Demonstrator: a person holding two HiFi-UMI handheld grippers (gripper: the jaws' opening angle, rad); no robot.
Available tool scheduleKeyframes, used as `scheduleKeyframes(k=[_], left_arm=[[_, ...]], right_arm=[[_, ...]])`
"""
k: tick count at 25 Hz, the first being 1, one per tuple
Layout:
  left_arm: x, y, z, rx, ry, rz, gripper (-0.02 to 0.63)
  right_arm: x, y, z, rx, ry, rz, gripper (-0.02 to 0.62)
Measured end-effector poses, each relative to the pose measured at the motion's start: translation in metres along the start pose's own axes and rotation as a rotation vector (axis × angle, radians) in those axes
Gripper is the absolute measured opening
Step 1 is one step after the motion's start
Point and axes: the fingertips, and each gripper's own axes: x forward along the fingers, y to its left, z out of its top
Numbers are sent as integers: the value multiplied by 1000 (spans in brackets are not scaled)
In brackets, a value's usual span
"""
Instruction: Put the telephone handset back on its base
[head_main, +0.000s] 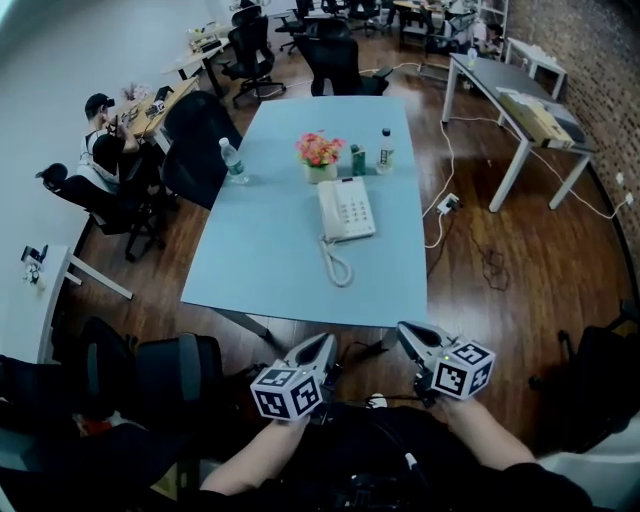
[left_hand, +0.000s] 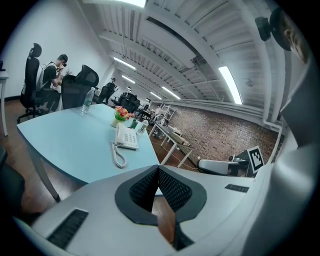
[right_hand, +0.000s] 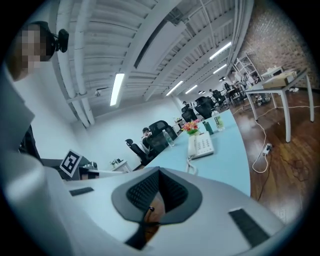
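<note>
The left tongs (head_main: 322, 348) hang shut and empty short of the near edge of the blue surface (head_main: 260, 250). The telephone (head_main: 346, 209) sits far ahead, between both tongs, and its handset (head_main: 328, 211) seems to lie already along the left side of the base. The right tongs (head_main: 408, 332) are likewise pressed together on nothing; any reach must pass the coiled cord (head_main: 338, 264) on the near side, where a snag could drag the telephone, and overshooting could tip the flowers (head_main: 319, 150) just beyond.
</note>
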Motion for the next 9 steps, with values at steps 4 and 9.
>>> scheduleKeyframes(k=[4, 9], left_arm=[[-1, -8, -3, -5, -6, 20, 0], [-4, -19, -5, -19, -12, 32, 0]], right_arm=[[-9, 5, 3, 5, -9, 18, 9], [-19, 4, 3, -2, -10, 30, 9]])
